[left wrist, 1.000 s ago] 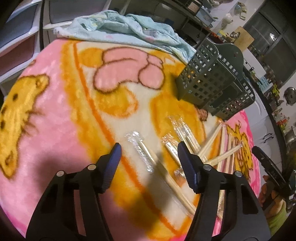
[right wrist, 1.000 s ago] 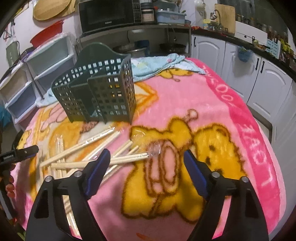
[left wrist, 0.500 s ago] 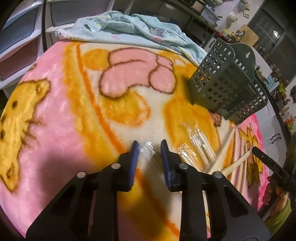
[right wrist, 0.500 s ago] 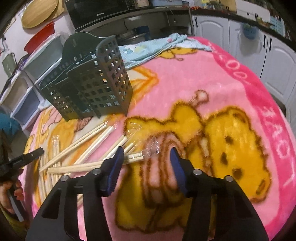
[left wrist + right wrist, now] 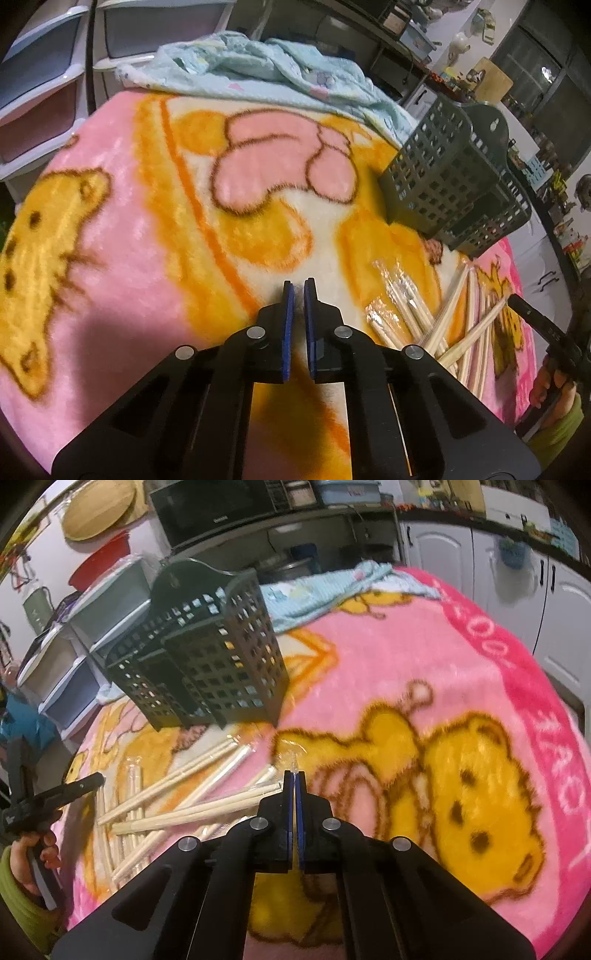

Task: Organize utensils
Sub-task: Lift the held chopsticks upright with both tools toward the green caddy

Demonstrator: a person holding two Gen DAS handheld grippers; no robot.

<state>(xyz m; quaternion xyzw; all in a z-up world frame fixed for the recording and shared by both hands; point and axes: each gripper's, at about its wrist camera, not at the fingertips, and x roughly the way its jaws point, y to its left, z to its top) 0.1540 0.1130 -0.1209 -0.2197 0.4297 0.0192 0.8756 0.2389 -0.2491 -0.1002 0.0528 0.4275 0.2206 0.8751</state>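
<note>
Pink-and-yellow fleece blanket (image 5: 147, 229) w/ cartoon bears covers the table; everything sits on it.

What changed, left to right: a sec ago both tools stood wide apart over the pile, left gripper (image 5: 298, 286) straddling a plastic-wrapped chopstick pair, right gripper (image 5: 294, 775) straddling the crinkled wrapper end of another. Now both have snapped together. Judgement: each hand has just gone for a pick, so the lift-and-carry to the basket is prob next, not yet begun.

Left tool: blue pads pressed nearly together, only a thin slit left. The wrapped pair it closed over is hidden behind the fingers in the left wrist view, so can't confirm by sight what's pinched; prob the wrapper end. Just right of it lie more clear-wrapped bamboo chopsticks (image 5: 399, 306), loose, fanned toward the right edge.

Right tool: pads fully together, w/ a wisp of clear plastic wrapper (image 5: 291, 755) poking out just past the tips. Looks like it's pinching that wrapper end; the stick body runs off left into the pile of pale bamboo chopsticks (image 5: 192, 794).

Dark green plastic lattice utensil basket (image 5: 207, 657) stands upright beyond the pile, near but not touching it as far as I can tell; compartments look empty. Thin film grip could slip on lift.
</note>
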